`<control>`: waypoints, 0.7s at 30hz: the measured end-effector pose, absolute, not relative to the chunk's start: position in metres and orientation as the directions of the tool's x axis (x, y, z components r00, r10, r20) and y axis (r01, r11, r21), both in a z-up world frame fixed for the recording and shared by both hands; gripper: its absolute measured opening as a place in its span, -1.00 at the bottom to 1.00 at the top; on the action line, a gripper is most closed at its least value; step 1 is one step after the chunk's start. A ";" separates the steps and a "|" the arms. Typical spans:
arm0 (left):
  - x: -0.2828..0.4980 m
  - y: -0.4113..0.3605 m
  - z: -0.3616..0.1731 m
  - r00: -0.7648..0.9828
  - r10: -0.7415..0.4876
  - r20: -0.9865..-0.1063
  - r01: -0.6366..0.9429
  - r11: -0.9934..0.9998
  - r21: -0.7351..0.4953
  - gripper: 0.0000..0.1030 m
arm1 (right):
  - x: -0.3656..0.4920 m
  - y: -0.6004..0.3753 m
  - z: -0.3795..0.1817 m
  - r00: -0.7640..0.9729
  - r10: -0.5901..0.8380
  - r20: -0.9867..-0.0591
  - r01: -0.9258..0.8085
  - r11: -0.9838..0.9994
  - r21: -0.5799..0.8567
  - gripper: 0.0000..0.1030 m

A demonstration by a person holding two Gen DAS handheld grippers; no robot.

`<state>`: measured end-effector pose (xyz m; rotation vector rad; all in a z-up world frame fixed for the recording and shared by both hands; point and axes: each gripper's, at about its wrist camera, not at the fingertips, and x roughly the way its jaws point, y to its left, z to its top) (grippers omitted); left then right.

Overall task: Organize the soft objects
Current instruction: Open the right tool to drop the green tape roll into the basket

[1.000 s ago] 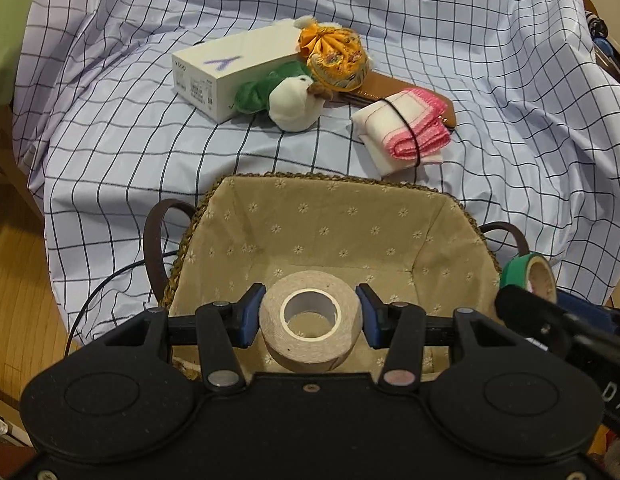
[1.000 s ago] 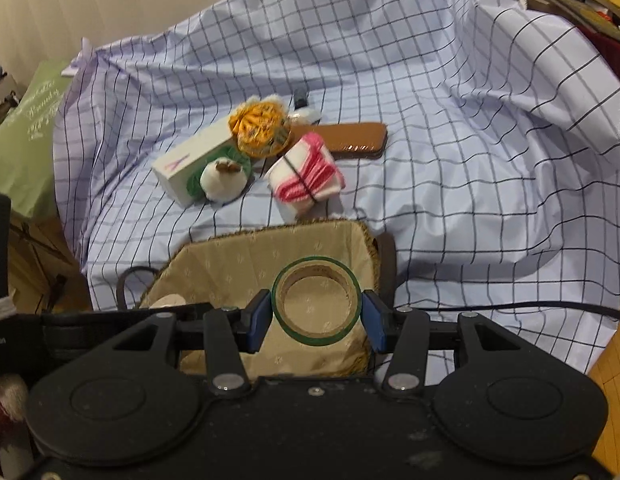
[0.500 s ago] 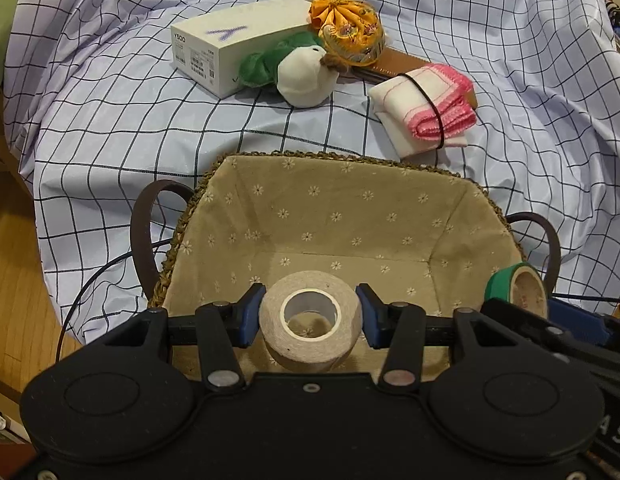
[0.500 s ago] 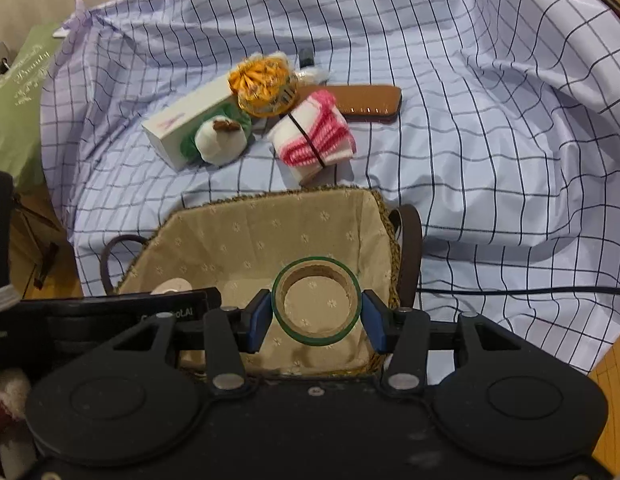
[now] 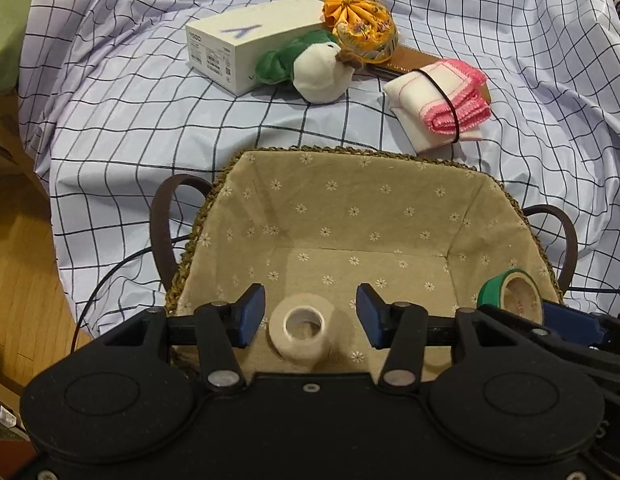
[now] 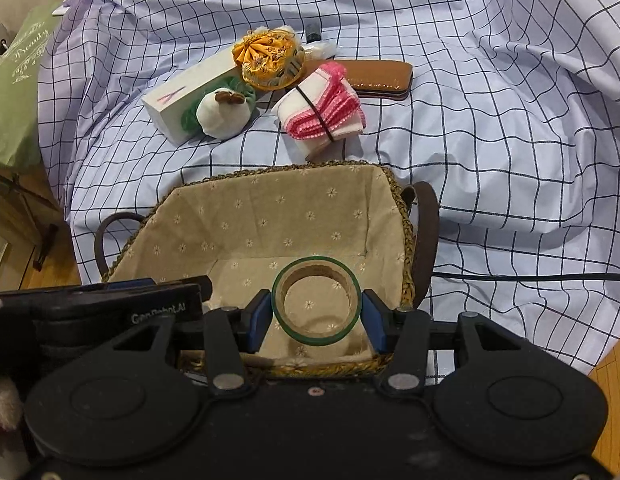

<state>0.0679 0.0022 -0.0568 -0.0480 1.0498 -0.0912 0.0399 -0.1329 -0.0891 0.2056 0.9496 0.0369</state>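
Two tape rolls are in play. The beige tape roll [image 5: 303, 331] lies on the floor of the lined basket [image 5: 350, 208], between the left gripper [image 5: 310, 316] pads but clear of both; those jaws have just been opening and stand released. The right gripper [image 6: 315, 312] clamps the green tape roll [image 6: 315, 300] above the basket's right side. On the checked cloth [image 5: 150, 120] behind lie one white box [image 5: 246, 48] marked "Y500", one white-and-green plush [image 5: 318, 74], one orange pouch [image 5: 362, 30], one banded pink-edged cloth bundle [image 5: 438, 100] and one brown case [image 6: 374, 74], partly hidden. The box's small print is unreadable.
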 end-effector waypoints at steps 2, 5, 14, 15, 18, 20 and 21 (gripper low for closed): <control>0.066 0.003 -0.055 0.505 -0.090 -0.858 0.047 0.996 -0.076 0.07 | 0.040 -0.132 -0.090 0.580 0.119 -0.806 0.057 0.981 0.185 -0.07; 0.063 0.005 -0.052 0.520 -0.083 -0.850 0.042 0.997 -0.072 0.07 | 0.041 -0.130 -0.090 0.576 0.117 -0.809 0.052 0.982 0.179 -0.07; 0.061 0.006 -0.048 0.536 -0.076 -0.841 0.034 0.997 -0.068 0.07 | 0.039 -0.129 -0.089 0.580 0.123 -0.805 0.044 0.982 0.182 0.00; 0.061 0.007 -0.048 0.536 -0.077 -0.841 0.034 0.997 -0.070 0.07 | 0.039 -0.129 -0.089 0.581 0.124 -0.805 0.043 0.982 0.182 0.00; 0.060 0.008 -0.047 0.539 -0.076 -0.839 0.032 0.997 -0.069 0.07 | 0.039 -0.130 -0.088 0.585 0.126 -0.801 0.038 0.982 0.183 0.00; 0.060 0.009 -0.045 0.541 -0.076 -0.837 0.032 0.997 -0.070 0.07 | 0.038 -0.130 -0.088 0.587 0.130 -0.799 0.033 0.982 0.184 0.00; 0.059 0.009 -0.044 0.544 -0.078 -0.836 0.032 0.997 -0.072 0.07 | 0.039 -0.130 -0.087 0.587 0.132 -0.799 0.030 0.982 0.184 0.00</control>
